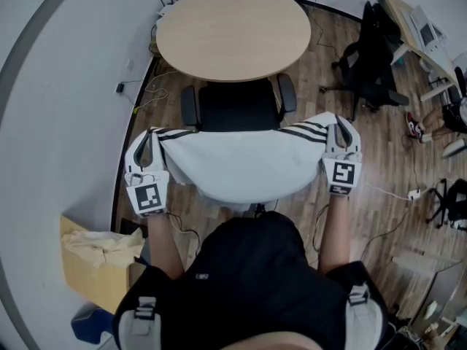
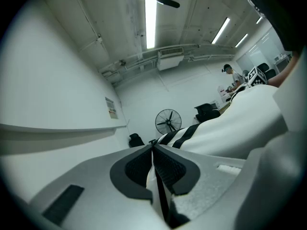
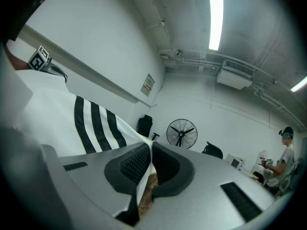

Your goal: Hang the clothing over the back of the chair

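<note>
A white garment with black stripes (image 1: 241, 162) is stretched flat between my two grippers, just in front of a black office chair (image 1: 237, 106). My left gripper (image 1: 149, 143) is shut on the garment's left corner, and my right gripper (image 1: 340, 132) is shut on its right corner. In the left gripper view the jaws (image 2: 153, 153) pinch the cloth, and the striped white fabric (image 2: 230, 123) runs off to the right. In the right gripper view the jaws (image 3: 149, 153) pinch the cloth too, with the stripes (image 3: 96, 123) at left. The garment hides most of the chair's back.
A round wooden table (image 1: 233, 28) stands behind the chair. Another black chair (image 1: 372, 64) and a desk (image 1: 419, 31) are at the right. A cardboard box (image 1: 91, 261) sits at lower left beside the white wall (image 1: 58, 108). Cables lie on the wooden floor (image 1: 379, 210).
</note>
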Available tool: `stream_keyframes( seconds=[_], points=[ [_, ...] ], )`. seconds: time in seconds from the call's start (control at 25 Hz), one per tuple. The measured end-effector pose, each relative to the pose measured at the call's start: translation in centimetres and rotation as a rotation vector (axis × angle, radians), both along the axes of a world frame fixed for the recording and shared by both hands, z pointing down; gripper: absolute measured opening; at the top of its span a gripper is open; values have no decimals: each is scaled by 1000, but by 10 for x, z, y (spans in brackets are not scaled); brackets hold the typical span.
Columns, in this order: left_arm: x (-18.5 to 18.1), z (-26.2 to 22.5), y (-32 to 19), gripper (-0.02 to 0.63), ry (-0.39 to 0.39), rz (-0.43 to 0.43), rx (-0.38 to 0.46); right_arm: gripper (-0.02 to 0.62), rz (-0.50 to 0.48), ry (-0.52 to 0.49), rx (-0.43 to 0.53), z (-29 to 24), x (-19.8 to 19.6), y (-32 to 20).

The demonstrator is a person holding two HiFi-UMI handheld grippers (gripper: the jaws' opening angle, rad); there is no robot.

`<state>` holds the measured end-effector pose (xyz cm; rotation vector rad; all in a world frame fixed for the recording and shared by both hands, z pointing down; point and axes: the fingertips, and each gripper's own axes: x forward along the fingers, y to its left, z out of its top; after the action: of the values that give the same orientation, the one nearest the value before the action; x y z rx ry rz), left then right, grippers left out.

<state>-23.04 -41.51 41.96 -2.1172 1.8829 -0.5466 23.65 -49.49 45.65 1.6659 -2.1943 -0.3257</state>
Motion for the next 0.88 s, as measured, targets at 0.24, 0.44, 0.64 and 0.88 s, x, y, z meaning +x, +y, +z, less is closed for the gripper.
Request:
stream_keyframes(
  seconds=[0.24,0.44,0.64,0.88],
  points=[
    [4,27,2,11,72,23,-44,3,40,-1,-44,20,2,14],
    [11,49,15,12,100,54,-100,5,65,-8,-80,31,4,33],
    [14,55,24,12,93,80,-116,8,74,-4,-78,33,5,49],
    [15,64,38,20,88,101,-144,23,85,-7,-80,37,1,68]
  ],
)
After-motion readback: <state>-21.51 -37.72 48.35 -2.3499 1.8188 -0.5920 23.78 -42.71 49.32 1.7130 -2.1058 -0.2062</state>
